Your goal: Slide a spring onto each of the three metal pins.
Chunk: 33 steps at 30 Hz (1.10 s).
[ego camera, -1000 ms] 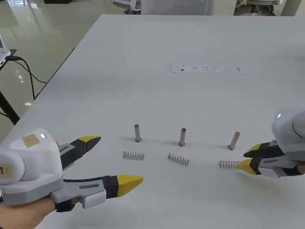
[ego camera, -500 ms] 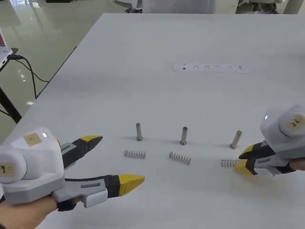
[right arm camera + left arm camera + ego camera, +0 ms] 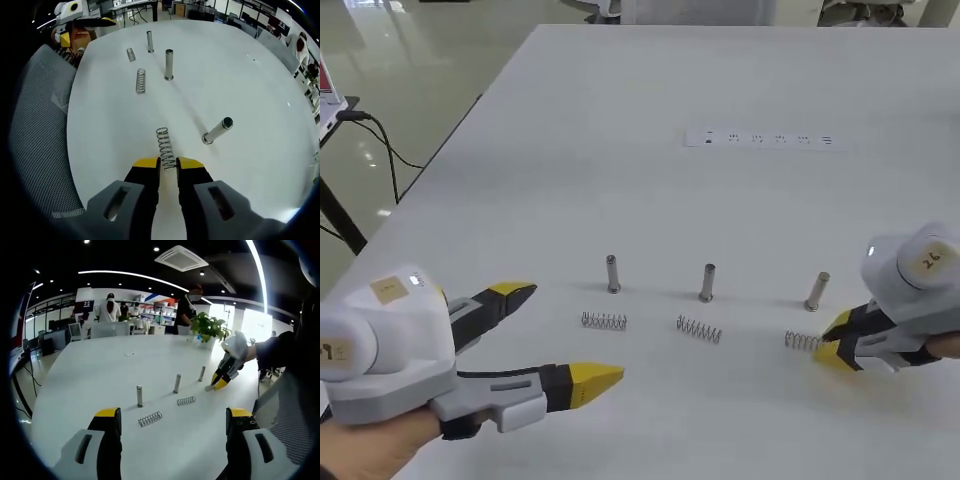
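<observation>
White and broad, the smooth-topped table (image 3: 620, 130) carries everything, with a shiny floor (image 3: 380, 60) off its left edge. My left gripper (image 3: 568, 333), grey-bodied with yellow-tipped jaws, hangs above the near left of the table, its jaws spread wide and holding nothing. My right gripper (image 3: 168, 163) is low at the near right. Its jaws are drawn narrow on either side of the near end of the right-hand wire coil spring (image 3: 163, 142). The coils seem to fill the gap, but whether they are firmly pinched I cannot tell. A flat white power strip (image 3: 757, 139) lies well beyond. Three short steel pins with small heads stand upright in a row: the left pin (image 3: 613, 274), the middle pin (image 3: 708, 283) and the right pin (image 3: 816, 291). Each has a spring lying on its side just in front of it: the left spring (image 3: 604, 321), the middle spring (image 3: 699, 329), and the one at my right jaws. No pin wears a spring yet.

I judge these springs very light, thin-wired and squashy, apt to roll on the smooth top or flick out of a hard squeeze. The best hold is a light one across the coils near one end, leaving the other end's bore open to go over the pin head. The pins look stiff but slim, and may tip if knocked.
</observation>
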Tool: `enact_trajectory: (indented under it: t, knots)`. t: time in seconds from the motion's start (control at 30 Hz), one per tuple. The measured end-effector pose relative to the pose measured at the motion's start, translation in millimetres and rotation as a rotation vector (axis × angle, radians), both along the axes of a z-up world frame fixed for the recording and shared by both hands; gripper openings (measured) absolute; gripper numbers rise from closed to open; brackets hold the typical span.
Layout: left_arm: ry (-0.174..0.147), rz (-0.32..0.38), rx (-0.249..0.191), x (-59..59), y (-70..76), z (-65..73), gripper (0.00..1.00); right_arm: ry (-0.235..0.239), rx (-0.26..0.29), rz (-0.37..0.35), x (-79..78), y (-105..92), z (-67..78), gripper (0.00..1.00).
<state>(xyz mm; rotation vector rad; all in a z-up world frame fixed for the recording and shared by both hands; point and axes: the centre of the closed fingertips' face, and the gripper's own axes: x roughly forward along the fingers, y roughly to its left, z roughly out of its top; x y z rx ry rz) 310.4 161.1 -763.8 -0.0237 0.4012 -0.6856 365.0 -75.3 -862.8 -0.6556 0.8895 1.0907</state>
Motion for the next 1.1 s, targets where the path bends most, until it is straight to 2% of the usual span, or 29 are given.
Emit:
enact_trajectory:
  t: [0.33,0.6,1.1]
  knots:
    - [0.001,-0.015,0.0,-2.0,-4.0,-0.3,0.85,-0.008,-0.009,0.01,2.1,-1.0,-1.0,0.13]
    - [0.004,-0.044,0.002,-4.1,-10.6,-1.3,0.83,0.0,0.006,0.006,-0.5,3.6,6.6,0.13]
    - [0.006,-0.163,0.027,-8.4,-36.5,0.5,0.76,-0.021,0.042,0.119,-10.6,37.0,42.6,0.13]
